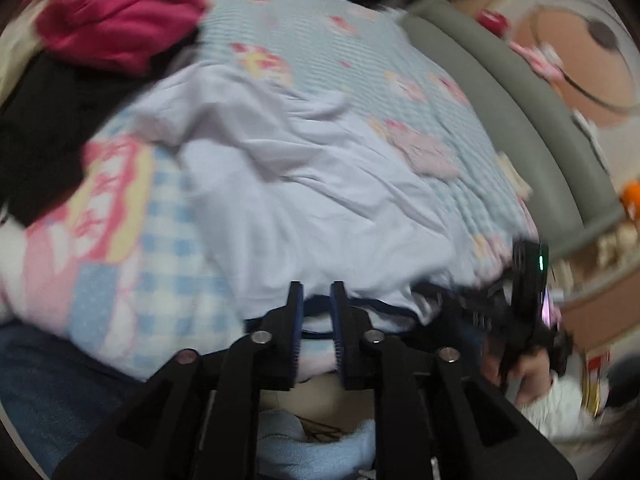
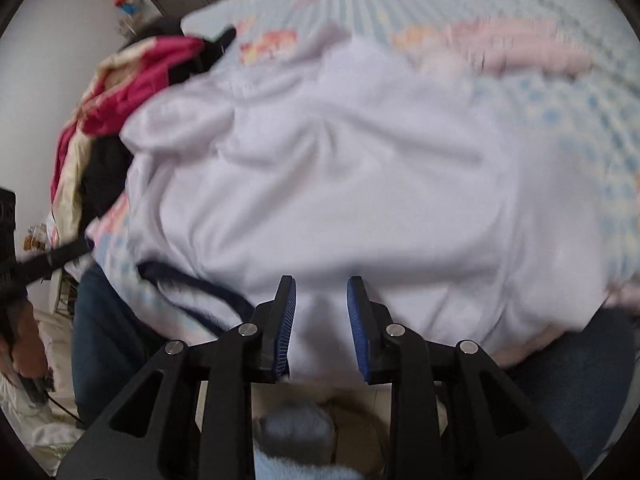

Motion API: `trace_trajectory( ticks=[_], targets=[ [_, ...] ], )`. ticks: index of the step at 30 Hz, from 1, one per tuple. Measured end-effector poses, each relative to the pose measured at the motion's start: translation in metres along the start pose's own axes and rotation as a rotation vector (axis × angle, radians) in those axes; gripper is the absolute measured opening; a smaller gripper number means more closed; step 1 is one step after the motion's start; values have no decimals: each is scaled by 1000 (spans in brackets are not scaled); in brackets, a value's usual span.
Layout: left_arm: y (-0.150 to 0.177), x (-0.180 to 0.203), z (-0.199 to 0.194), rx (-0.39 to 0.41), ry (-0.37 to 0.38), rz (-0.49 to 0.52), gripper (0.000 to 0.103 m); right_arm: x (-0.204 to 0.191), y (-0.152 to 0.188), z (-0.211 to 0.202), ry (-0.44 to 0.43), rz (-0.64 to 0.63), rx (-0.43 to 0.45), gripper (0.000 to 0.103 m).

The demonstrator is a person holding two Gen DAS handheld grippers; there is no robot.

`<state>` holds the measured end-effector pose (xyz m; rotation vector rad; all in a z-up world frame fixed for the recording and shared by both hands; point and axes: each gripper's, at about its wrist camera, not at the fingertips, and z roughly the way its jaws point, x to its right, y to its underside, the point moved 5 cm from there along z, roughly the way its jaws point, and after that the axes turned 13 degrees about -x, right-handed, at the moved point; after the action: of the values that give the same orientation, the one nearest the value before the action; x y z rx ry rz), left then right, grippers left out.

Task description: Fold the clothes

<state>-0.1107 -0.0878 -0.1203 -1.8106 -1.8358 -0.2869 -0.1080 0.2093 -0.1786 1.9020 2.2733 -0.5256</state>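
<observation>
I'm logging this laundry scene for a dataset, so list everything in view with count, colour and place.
white garment: one, white with a dark blue trimmed edge, spread wrinkled on the bed, near edge at the grippers
bedspread: one, light blue with pink flowers, under the garment
clothes pile: one heap, magenta, black and cream, far left of the bed
bed frame: one, grey padded, right edge in the left wrist view
left gripper: black with blue pads, open over the trimmed edge
right gripper: black with blue pads, open over the white cloth
</observation>
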Motion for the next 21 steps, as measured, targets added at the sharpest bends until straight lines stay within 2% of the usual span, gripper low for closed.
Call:
trace_trajectory(
  ticks=[2, 5, 6, 8, 9, 12, 14, 16, 18, 21],
  targets=[
    [-4, -21, 5, -5, -13, -79, 32, 3, 7, 5, -2, 16, -22, 27],
    [-7, -33, 19, -27, 6, -117, 33, 16, 13, -8, 11, 60, 20, 28],
    [-8, -35, 24, -32, 17, -122, 36, 24, 15, -12, 22, 95, 34, 33],
    [-12, -37, 35, -41, 28, -139, 50, 40, 19, -21, 46, 165, 62, 44],
    [-15, -37, 41, -46, 33, -149, 54, 49, 22, -25, 58, 200, 75, 44],
    [-23, -38, 57, -56, 57, -171, 54, 72, 32, -25, 11, 301, 48, 44],
    [-27, -34, 62, -52, 80, -170, 50, 75, 39, -24, -30, 313, 19, 44],
    [-30, -28, 63, -40, 63, -148, 17, 72, 46, -22, -61, 300, -14, 45],
    [-30, -19, 59, -7, 23, -118, 13, 67, 49, -10, -80, 281, -59, 50],
    [-26, -17, 49, 18, 1, -118, 8, 67, 46, 6, -125, 292, -88, 52]
  ],
)
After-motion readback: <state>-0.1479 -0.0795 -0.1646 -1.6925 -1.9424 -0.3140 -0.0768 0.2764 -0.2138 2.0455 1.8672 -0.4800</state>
